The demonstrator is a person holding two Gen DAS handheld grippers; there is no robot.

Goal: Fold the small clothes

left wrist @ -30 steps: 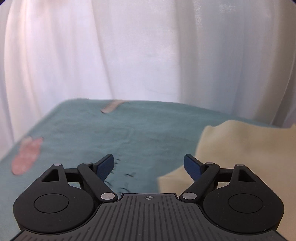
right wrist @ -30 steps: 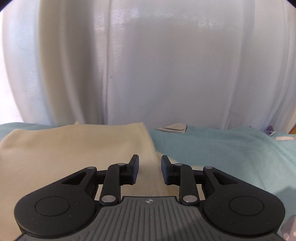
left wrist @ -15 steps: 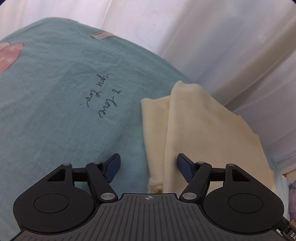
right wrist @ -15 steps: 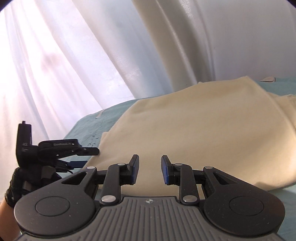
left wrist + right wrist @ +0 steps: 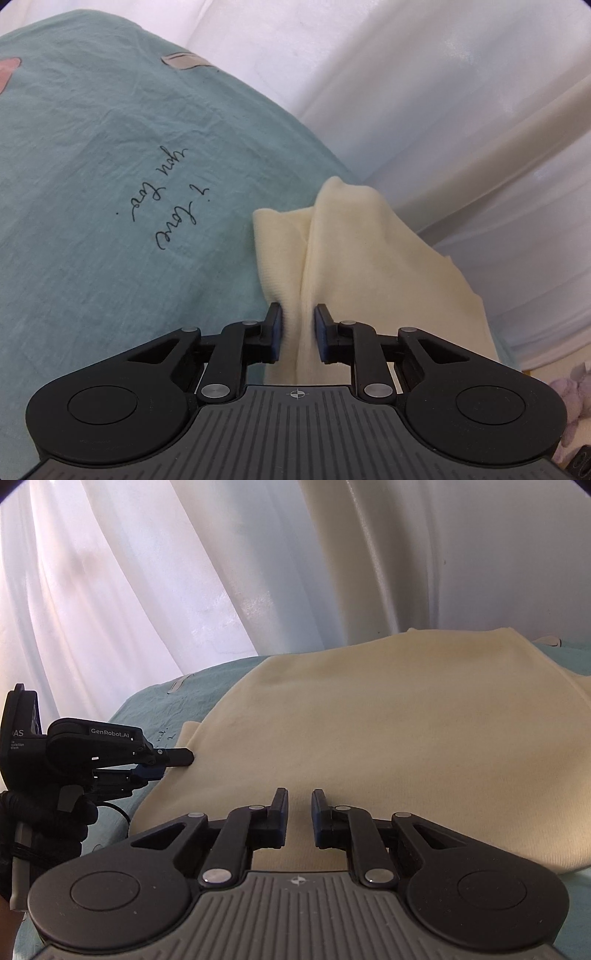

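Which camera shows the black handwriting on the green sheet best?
The left wrist view: the handwriting lies unobstructed on the green sheet, readable though upside down. The right wrist view shows only tiny marks, too small to read.

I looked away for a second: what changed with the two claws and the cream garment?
The left claw swung over the cream garment and is closing on its edge fold. The right claw is narrowing above it. The garment still lies on the teal sheet.
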